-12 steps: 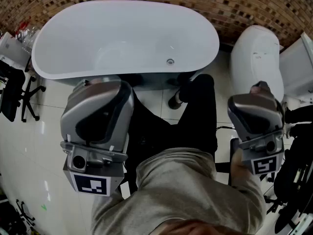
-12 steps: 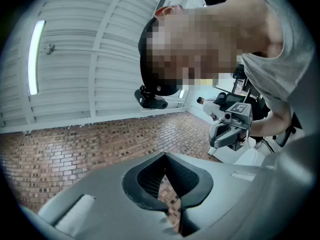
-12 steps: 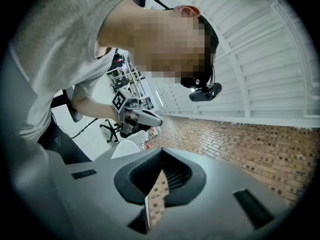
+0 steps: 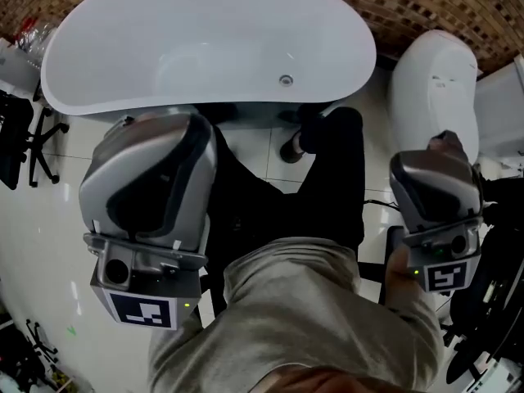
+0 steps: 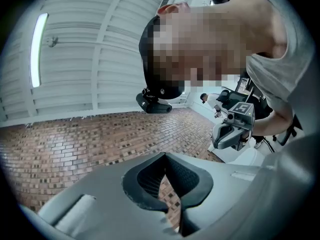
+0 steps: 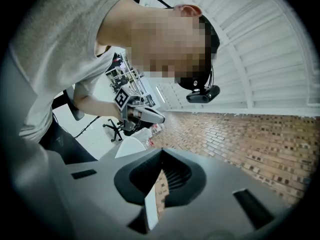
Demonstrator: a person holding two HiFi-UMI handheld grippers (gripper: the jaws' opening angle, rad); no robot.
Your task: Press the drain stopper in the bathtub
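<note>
Head view: both hand-held grippers held up, drain stopper not yet touched
drain stopper point(image 4: 286, 79) on bathtub point(image 4: 205, 15) floor, ahead of and below both, well apart; lies right of left hand-held gripper point(image 4: 147, 196), left of right hand-held gripper point(image 4: 434, 191); neither clearly nearer; both sets of jaws closed on nothing, aimed up at person's head

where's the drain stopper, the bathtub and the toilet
drain stopper point(image 4: 286, 79): head view, centre of its round metal cap
bathtub point(image 4: 354, 38): head view, inner wall near the right-hand rim
toilet point(image 4: 432, 88): head view, top of its closed lid
</note>
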